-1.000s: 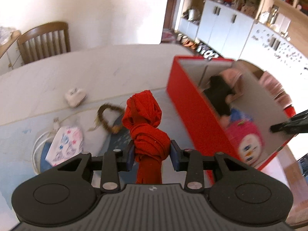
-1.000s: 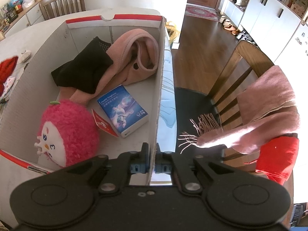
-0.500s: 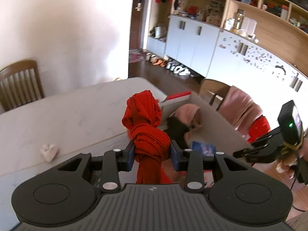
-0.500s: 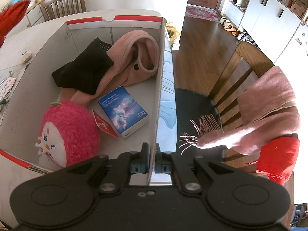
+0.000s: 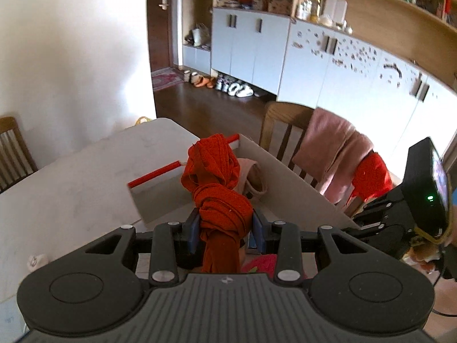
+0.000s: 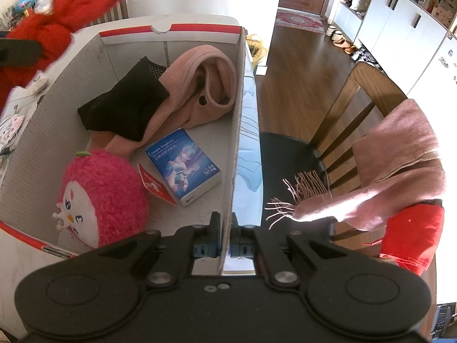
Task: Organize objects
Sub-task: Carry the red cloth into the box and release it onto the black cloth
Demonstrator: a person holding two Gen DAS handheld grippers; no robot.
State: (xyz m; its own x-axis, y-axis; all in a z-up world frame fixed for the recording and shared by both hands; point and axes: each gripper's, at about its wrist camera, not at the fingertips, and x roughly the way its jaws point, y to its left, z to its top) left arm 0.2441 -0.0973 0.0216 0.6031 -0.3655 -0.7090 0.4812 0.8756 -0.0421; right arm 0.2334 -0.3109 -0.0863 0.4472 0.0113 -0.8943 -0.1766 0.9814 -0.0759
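Observation:
My left gripper point(image 5: 224, 228) is shut on a knotted red cloth point(image 5: 217, 188) and holds it above the open cardboard box point(image 5: 288, 183) with red edges. The red cloth also shows blurred at the upper left of the right wrist view point(image 6: 42, 28). My right gripper point(image 6: 226, 245) is shut on the box's right wall point(image 6: 238, 131). Inside the box lie a pink plush toy point(image 6: 100, 194), a blue booklet point(image 6: 182, 165), a black garment point(image 6: 125, 105) and a pink garment point(image 6: 202, 85).
The box stands on a white table point(image 5: 71, 188). A wooden chair point(image 6: 357, 108) draped with a pink scarf point(image 6: 400, 165) and a red cloth point(image 6: 411, 234) stands right of the box. Small items point(image 6: 11, 125) lie on the table left of the box.
My left gripper has carried the red cloth from the table side to above the box, tilting upward. My right gripper has stayed clamped on the box wall.

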